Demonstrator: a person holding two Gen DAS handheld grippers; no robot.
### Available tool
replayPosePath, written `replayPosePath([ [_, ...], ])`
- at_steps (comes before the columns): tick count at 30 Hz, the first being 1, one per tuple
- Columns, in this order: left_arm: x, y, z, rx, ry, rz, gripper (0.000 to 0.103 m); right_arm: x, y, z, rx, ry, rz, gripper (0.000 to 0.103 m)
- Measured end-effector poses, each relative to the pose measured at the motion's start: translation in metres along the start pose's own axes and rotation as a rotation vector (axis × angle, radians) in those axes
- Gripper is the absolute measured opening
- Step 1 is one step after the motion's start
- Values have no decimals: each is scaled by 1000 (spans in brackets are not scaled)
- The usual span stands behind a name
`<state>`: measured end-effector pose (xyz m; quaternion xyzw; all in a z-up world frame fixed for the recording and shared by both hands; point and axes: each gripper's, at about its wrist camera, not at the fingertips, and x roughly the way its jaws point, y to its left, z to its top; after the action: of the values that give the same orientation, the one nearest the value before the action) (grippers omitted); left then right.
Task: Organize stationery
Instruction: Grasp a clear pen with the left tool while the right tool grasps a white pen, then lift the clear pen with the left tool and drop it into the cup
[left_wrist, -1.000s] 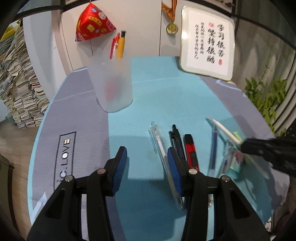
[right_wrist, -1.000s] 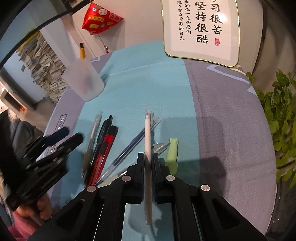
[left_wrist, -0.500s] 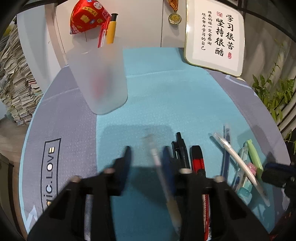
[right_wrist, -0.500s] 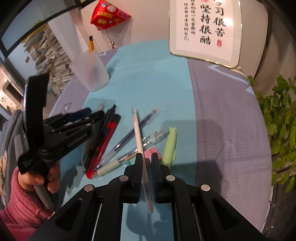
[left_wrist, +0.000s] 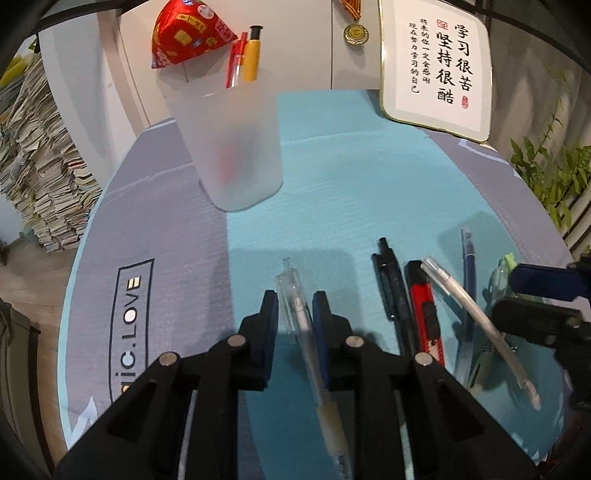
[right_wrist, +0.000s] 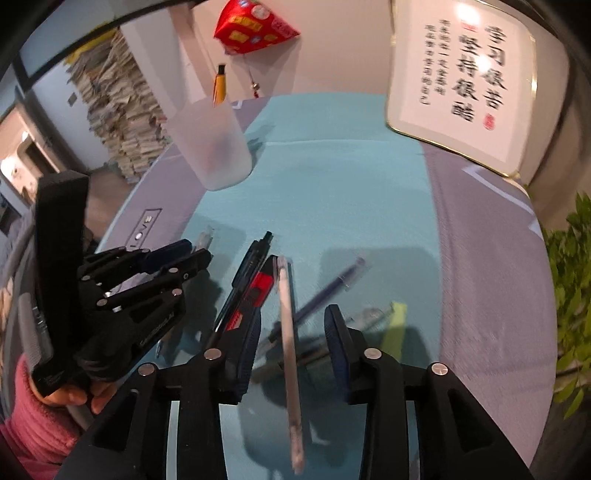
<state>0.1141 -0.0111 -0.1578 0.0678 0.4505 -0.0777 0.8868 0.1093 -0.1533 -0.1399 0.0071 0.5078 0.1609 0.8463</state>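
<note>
My left gripper (left_wrist: 294, 309) is pinched on the clear pen (left_wrist: 300, 325) at lower centre of the left wrist view — its capped end pokes up past the pads, its grip end runs down between the finger arms. Lifted or on the mat, I cannot tell.

My right gripper (right_wrist: 293, 332) has just been opening; its jaws now stand spread with the white pen (right_wrist: 288, 339) between them, neither pad touching it. The pen runs top to bottom through the lower centre of the right wrist view, blurred.

Just above and left of the right jaws lie the black pen (right_wrist: 245, 273) and the red utility knife (right_wrist: 255, 295), side by side on the teal mat (right_wrist: 332, 184). To the right of the white pen is the blue pen (right_wrist: 332, 288), angled, and a green pen (right_wrist: 395, 325) beside the right finger.

My left hand (right_wrist: 74, 395) shows at lower left, pink sleeve below it.

Further up, in the upper left, stands the frosted cup (left_wrist: 229, 147) with a yellow marker (left_wrist: 252, 55) and a red pen (left_wrist: 236, 61) sticking out. Upper right — a framed calligraphy board (left_wrist: 439, 66) leans at the mat's far edge.
</note>
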Motion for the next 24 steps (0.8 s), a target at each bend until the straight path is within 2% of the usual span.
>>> replayPosePath([
  [2,0,-1,1,6,1,3,19,6,4,4,-14,11,-13,36],
  [4,2,-3,3,16,-4,24,31,13,9,8,-39,21,-26,36],
  [6,3,-3,4,17,-10,37,37,20,13,12,-67,34,-49,36],
  [9,6,-2,7,3,-13,22,37,30,12,15,-65,76,-65,36],
  [13,9,0,10,-15,-15,2,37,35,15,21,-92,77,-77,36],
  [14,9,0,10,-16,-16,-1,36,37,17,23,-106,82,-81,36],
  [17,8,-3,9,-5,-17,-39,19,42,16,28,-105,93,-71,35],
  [18,7,-5,9,-2,-16,-47,15,43,14,30,-90,104,-40,27],
  [20,6,-7,7,3,-14,-40,14,41,13,31,-69,113,-7,10],
  [22,3,-6,6,-11,-5,-53,13,35,14,28,-76,85,-42,8],
  [24,-4,-3,6,-29,-12,-75,13,22,12,24,-53,52,-7,8],
])
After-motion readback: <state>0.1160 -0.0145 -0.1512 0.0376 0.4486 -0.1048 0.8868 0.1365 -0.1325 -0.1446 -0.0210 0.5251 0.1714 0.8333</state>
